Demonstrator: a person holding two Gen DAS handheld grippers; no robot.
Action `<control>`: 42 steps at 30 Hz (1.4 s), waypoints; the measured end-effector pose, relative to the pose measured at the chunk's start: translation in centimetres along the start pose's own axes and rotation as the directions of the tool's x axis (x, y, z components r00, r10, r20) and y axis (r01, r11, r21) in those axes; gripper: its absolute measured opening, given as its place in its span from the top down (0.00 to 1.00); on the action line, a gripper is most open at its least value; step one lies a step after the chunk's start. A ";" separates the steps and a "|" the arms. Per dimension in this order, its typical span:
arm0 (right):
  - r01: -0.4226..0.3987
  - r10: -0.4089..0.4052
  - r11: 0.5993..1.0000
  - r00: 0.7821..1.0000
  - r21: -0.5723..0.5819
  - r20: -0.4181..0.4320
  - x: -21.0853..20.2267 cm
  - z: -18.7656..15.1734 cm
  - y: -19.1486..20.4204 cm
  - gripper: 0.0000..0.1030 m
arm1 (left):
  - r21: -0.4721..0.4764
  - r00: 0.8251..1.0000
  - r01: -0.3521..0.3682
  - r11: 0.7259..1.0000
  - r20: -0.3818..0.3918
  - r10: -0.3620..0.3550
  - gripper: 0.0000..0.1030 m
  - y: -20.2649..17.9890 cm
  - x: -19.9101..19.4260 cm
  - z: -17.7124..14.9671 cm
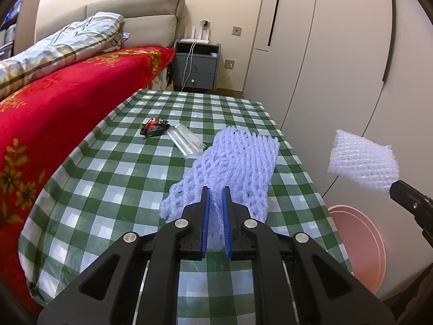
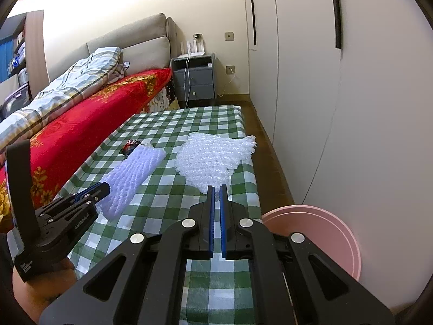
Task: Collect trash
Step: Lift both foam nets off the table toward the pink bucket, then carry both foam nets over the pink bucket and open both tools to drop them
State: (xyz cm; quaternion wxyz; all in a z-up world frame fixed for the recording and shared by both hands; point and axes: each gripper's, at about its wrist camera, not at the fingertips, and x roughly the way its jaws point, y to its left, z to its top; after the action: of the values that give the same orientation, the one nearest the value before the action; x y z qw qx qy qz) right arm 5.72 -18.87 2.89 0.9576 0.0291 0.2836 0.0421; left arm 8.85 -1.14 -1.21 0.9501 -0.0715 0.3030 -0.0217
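Note:
My left gripper (image 1: 215,189) is shut on a lilac foam fruit net (image 1: 230,168), held over the checked table (image 1: 121,168); it also shows in the right wrist view (image 2: 132,176). My right gripper (image 2: 216,188) is shut on a white foam net (image 2: 213,157), which hangs in the air past the table's right edge in the left wrist view (image 1: 362,159). A black and red wrapper (image 1: 154,128) and a clear plastic packet (image 1: 185,140) lie on the table farther back. A pink bin (image 2: 324,238) stands on the floor to the right of the table.
A bed with a red blanket (image 1: 54,113) runs along the table's left side. White wardrobe doors (image 2: 351,108) stand close on the right. A grey nightstand (image 1: 196,66) is beyond the table's far end.

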 end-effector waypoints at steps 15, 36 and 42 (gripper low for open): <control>0.056 -0.056 0.998 0.998 0.001 0.008 -2.0 -0.8 -1.4 0.96 | 0.009 0.999 0.043 0.999 0.005 -0.043 0.91 -0.8 0.0 -0.2; 0.155 -0.156 0.987 0.988 0.050 0.009 -3.4 -1.0 -3.5 0.96 | 0.044 0.995 0.096 0.994 0.005 -0.096 0.91 -3.1 -0.1 -0.6; 0.196 -0.197 0.978 0.980 0.068 0.008 -3.6 -1.1 -4.1 0.96 | 0.050 0.993 0.117 0.992 0.002 -0.118 0.91 -3.9 -0.1 -0.7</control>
State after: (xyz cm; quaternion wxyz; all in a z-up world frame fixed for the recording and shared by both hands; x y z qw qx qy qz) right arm 2.42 -23.30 3.60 0.9576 0.0332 0.2791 -0.0625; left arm 8.37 -5.10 -1.11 0.9494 -0.0655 0.2951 -0.0850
